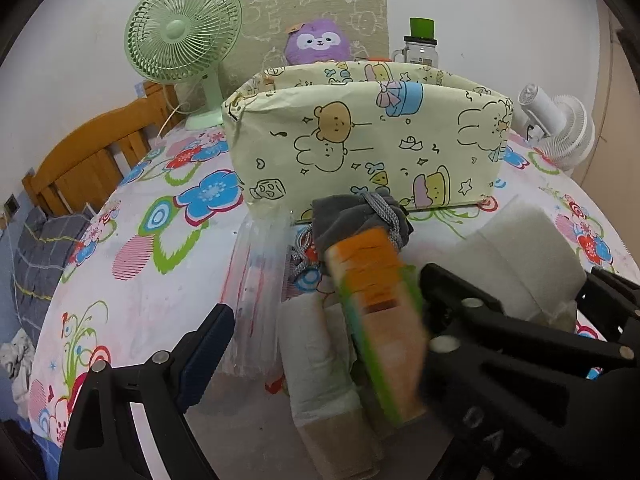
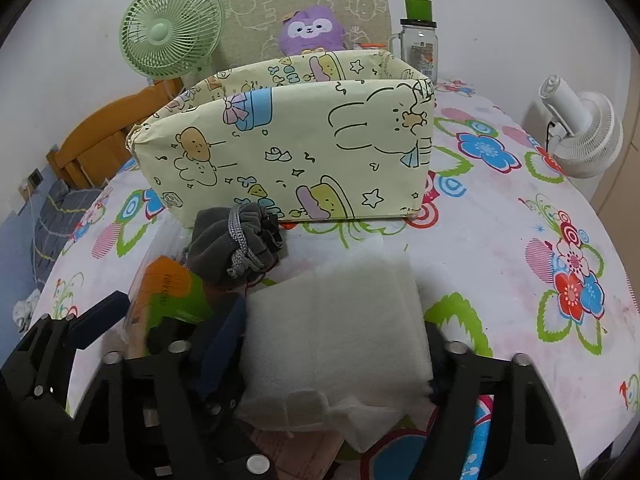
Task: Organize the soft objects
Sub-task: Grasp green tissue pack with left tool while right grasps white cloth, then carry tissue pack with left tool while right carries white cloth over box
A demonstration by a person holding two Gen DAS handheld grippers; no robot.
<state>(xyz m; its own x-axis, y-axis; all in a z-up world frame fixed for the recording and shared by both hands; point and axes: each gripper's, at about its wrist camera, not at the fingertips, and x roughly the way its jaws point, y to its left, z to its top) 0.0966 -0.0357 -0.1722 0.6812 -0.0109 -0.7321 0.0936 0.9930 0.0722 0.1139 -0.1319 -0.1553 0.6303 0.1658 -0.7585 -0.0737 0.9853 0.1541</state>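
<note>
The orange-and-green packet (image 1: 376, 312) is smeared by blur in the left wrist view, so its print cannot be read. It lies slanted between the fingers of the left gripper (image 1: 326, 292), against the right-hand finger and well clear of the blue pad on the other side. These jaws stand wide and grip nothing. Under the packet lies a pale rolled cloth (image 1: 320, 364), cut off at the bottom edge, and beside it a clear plastic bag (image 1: 256, 280) whose contents are hard to make out.

The right wrist view shows the white foam stack (image 2: 332, 332), which the left view catches only at its edge. It fills the right gripper (image 2: 334, 320) from finger to finger, and the jaws are closed on it. The right-hand pad is hidden behind the foam, so contact there is only partly seen.

A grey drawstring pouch (image 2: 236, 240) sits on the floral tablecloth (image 2: 500, 248), touching the front of the cartoon-papered box (image 2: 280, 152). Neither view sees the inside of the box. Behind it, a purple plush toy (image 2: 312, 32) is hidden from the chin down, and a green-lidded jar (image 2: 419, 44) stands near the box's back corner. A green fan (image 2: 172, 28) stands behind the box to one side and a white fan (image 2: 580, 132) to the other.
</note>
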